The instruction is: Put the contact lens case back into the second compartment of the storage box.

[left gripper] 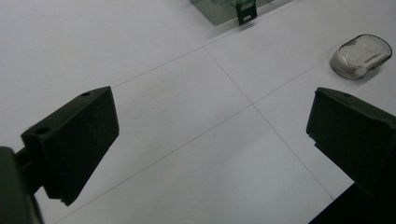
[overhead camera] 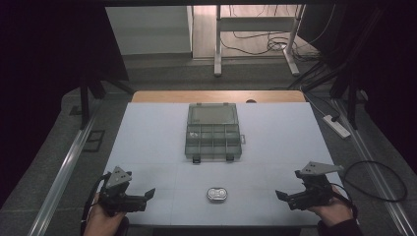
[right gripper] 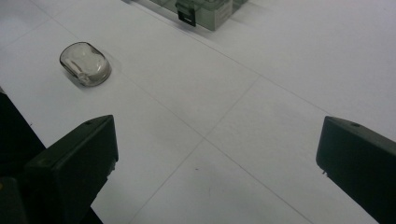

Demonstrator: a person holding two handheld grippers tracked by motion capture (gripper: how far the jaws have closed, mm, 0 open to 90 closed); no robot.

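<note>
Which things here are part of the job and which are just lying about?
Part of the job:
- small clear rounded plastic case, lying between the two claws
- grey transparent compartment box, lid open
- left claw and right claw, both open

Lying about:
- white power strip on the floor
- tangled black cables beyond the table

Table: white top (overhead camera: 147,142) marked by thin seam lines, wooden edge at the far side.
Far centre: 1 clear compartment box (overhead camera: 214,132), lid open.
Near centre: 1 small clear oval case (overhead camera: 216,194), well apart from the box.
</note>
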